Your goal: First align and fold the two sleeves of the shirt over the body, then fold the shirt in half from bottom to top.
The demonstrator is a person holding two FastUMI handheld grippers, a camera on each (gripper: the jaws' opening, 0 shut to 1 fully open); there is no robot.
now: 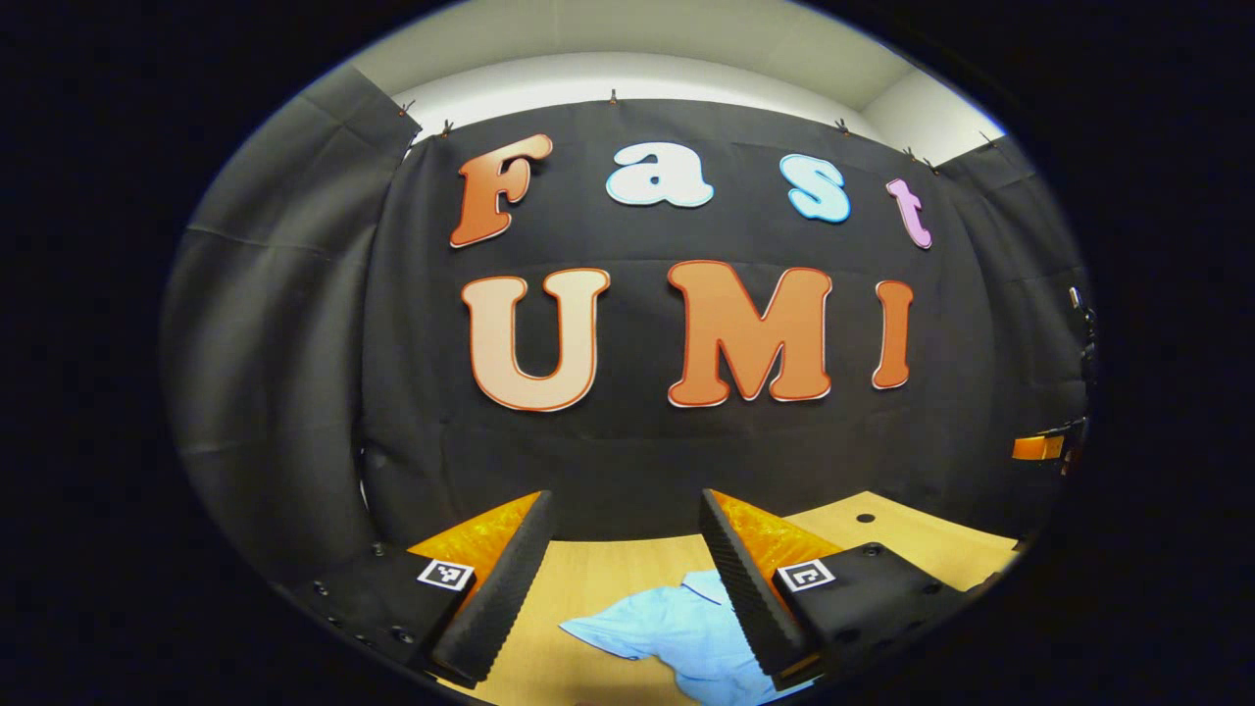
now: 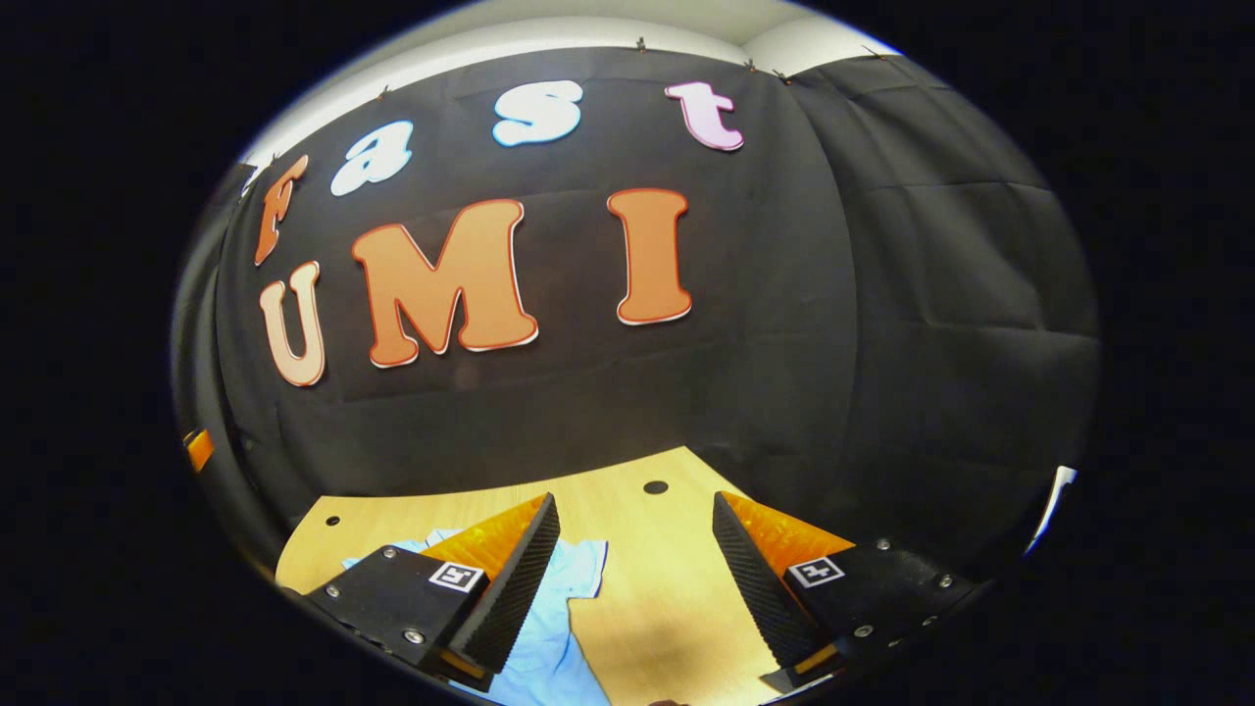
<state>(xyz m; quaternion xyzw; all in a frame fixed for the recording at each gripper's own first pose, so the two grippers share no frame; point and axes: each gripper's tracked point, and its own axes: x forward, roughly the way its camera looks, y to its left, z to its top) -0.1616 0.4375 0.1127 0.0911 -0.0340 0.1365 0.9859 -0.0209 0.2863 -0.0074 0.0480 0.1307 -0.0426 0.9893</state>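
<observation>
Soft matt cloth shirt (image 1: 677, 632) lies on a smooth pale wood table (image 2: 657, 598); gripper pads (image 1: 495, 588) look ribbed.

Light wooden table (image 1: 588, 588) with small dark round holes (image 2: 655, 487) near its far edge; a light blue shirt (image 1: 677, 632), rumpled, lies directly on it toward 6 o'clock in both views.

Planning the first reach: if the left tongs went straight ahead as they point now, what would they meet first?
Probably the booth wall: the left tongs, open, aim above the wooden table and light blue shirt. Depth is unclear.
</observation>
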